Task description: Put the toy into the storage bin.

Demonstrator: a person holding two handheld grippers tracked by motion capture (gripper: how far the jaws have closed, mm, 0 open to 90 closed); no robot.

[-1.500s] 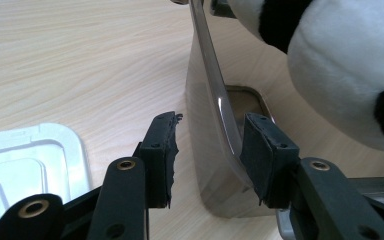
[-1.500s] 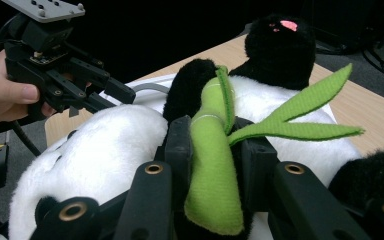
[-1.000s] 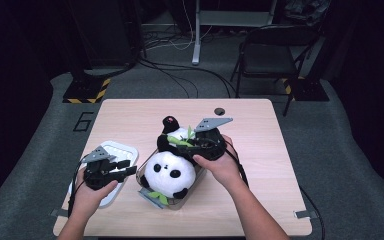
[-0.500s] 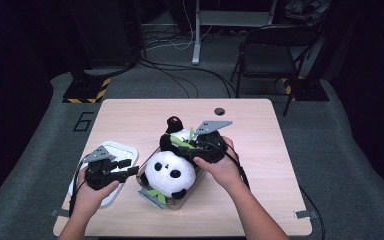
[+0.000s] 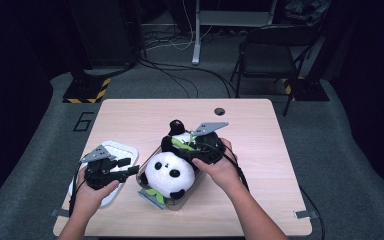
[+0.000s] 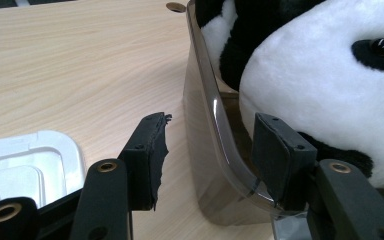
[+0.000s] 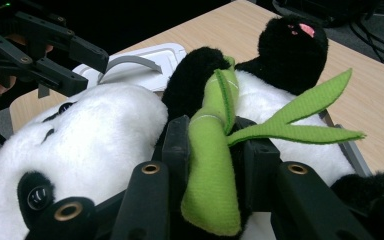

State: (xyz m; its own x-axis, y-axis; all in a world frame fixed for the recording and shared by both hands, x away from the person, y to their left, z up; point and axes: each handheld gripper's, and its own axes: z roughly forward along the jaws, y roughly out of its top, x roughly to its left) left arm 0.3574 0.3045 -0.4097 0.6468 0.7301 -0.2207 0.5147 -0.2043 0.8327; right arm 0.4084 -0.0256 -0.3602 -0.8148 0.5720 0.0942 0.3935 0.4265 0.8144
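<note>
The wooden worktop (image 5: pixel 130 120) carries everything. Near its middle, slightly toward the near edge, a clear plastic container (image 5: pixel 148 196) holds a plush panda (image 5: pixel 167 172), whose white head faces up and whose black foot points to the far side. To the left of the container lies a white lid (image 5: pixel 122 150), flat on the worktop. The right tool (image 5: pixel 192 152) reaches over the panda from the right, and its jaws are clamped on the green plush bamboo stalk (image 7: pixel 207 170) at the toy's chest. The left tool (image 5: pixel 132 170) straddles the container's left wall, one pad (image 6: pixel 150 150) outside and one inside; its jaws have just been opening and stand clear of the wall.
</note>
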